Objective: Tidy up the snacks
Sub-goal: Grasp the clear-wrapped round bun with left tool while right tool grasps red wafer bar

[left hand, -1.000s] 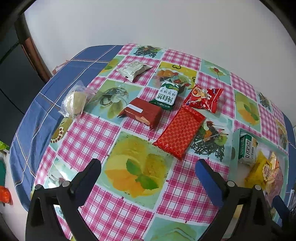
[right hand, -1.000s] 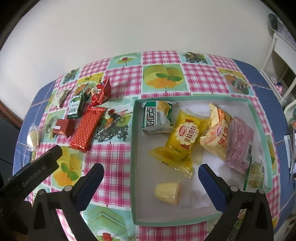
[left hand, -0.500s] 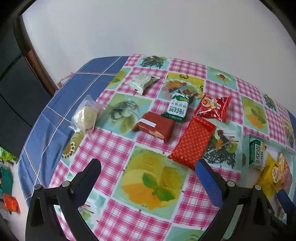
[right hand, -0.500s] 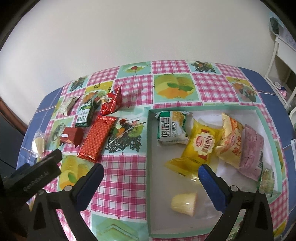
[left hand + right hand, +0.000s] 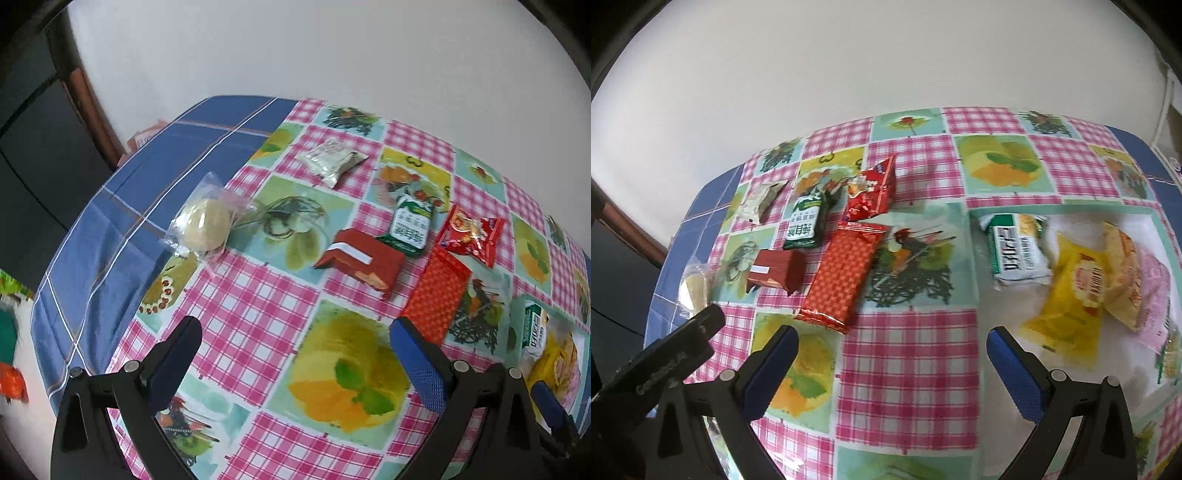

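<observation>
Both grippers hang above the checked tablecloth (image 5: 258, 306), jaws spread wide and holding nothing. Just beyond the left gripper (image 5: 295, 341), nearer its right finger, lies the long red wafer pack (image 5: 437, 297) (the right gripper (image 5: 892, 349) sees it past its left finger). Farther off lie the dark red box (image 5: 364, 260), green pouch (image 5: 410, 227) and clear-wrapped bun (image 5: 205, 223). The tray (image 5: 975, 236) holds other snacks.

Both views swung leftward: in the left wrist view, bun in clear wrap (image 5: 204, 228) and dark red box (image 5: 364, 259) now nearer centre, tray (image 5: 517, 314) pushed to the right edge; in the right wrist view, long red packet (image 5: 842, 275) centred, tray (image 5: 975, 236) partly cut off, small yellow cup gone.
</observation>
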Demonstrator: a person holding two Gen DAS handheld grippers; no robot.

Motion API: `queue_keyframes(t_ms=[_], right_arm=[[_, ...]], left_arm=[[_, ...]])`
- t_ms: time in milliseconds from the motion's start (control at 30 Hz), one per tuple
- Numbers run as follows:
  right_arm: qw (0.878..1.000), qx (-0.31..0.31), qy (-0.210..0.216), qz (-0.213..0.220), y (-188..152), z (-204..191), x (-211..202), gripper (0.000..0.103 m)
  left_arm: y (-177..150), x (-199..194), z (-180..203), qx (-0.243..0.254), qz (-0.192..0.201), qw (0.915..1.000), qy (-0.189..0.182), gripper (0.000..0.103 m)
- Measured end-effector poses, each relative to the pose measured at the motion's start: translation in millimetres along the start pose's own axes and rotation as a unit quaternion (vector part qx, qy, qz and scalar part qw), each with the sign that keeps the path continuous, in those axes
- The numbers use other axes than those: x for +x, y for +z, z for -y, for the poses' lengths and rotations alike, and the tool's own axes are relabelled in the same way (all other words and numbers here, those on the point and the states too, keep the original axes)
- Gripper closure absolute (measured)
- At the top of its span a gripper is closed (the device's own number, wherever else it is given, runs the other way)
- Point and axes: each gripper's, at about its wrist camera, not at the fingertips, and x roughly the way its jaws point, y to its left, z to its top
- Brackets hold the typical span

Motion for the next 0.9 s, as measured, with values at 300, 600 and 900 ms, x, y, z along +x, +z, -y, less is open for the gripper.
queue_keyframes(t_ms=[300,600,900], right_arm=[[1.000,0.001,0.015,0.002,11,-15,16,0.000],[1.000,-0.005,0.002,-0.027,15,-23,50,0.000],[0.999,-0.012,-0.017,-0.045,19,-25,76,0.000]], left_arm=[[24,18,-25,0.019,-0.008,0.9992,-0.034,0.002],[65,44,-68,0.052,-0.014,0.9985,-0.015,0.002],[93,74,-87,0.063,-0.034,0.9974,-0.006,0.002]])
